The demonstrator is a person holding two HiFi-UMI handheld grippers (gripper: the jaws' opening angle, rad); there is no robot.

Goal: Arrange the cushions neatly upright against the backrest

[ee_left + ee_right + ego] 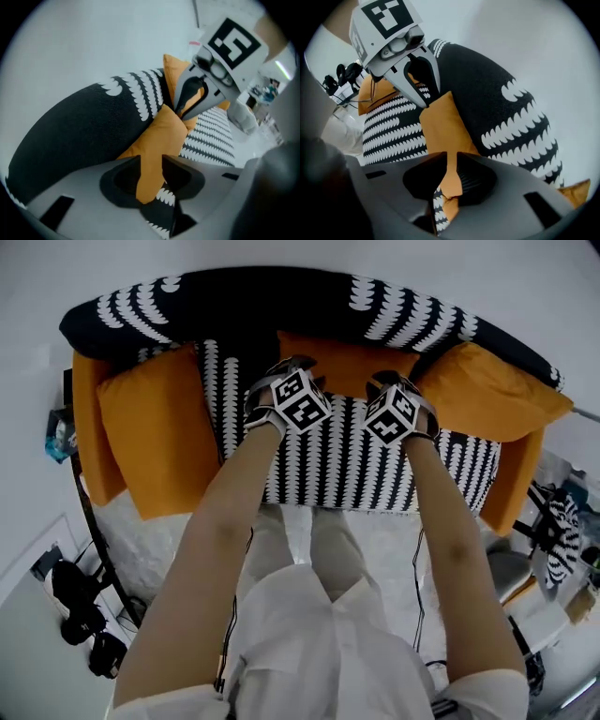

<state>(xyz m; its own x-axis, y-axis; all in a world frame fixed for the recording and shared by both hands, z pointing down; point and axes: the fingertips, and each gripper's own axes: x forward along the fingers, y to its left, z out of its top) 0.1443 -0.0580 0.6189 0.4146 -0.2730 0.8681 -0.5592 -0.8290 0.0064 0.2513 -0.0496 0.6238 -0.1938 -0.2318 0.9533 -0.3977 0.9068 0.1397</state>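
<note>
Currently you have the middle cushion [337,360] by two of its corners, and it lies at the back of the seat [347,470] against the backrest [281,301]. Your right gripper [451,174] is clamped on a thin fold of the orange cover. Your left gripper [151,165] has its jaws wider, with a thicker bunch of the corner filling the gap and touching both pads, so that grip looks the looser one.

Expect the cushion to be light, soft and floppy. It will likely sag between your two holds, and a pinch at a corner takes mostly cover, not filling, so it could slip out under a tug. A hold further in along the edge, with more bulk between the pads, would probably steer it better. Nothing here looks fragile.

From the head view your grippers cover the cushion's lower part, so you cannot tell whether its bottom edge sits square on the seat. The left cushion [155,442] lies broadside at one end and the right cushion [497,390] is tilted at the other, and the back of each is hidden. The orange strips at the sofa's ends may be arms or more cushions, but they are too cut off to say.
</note>
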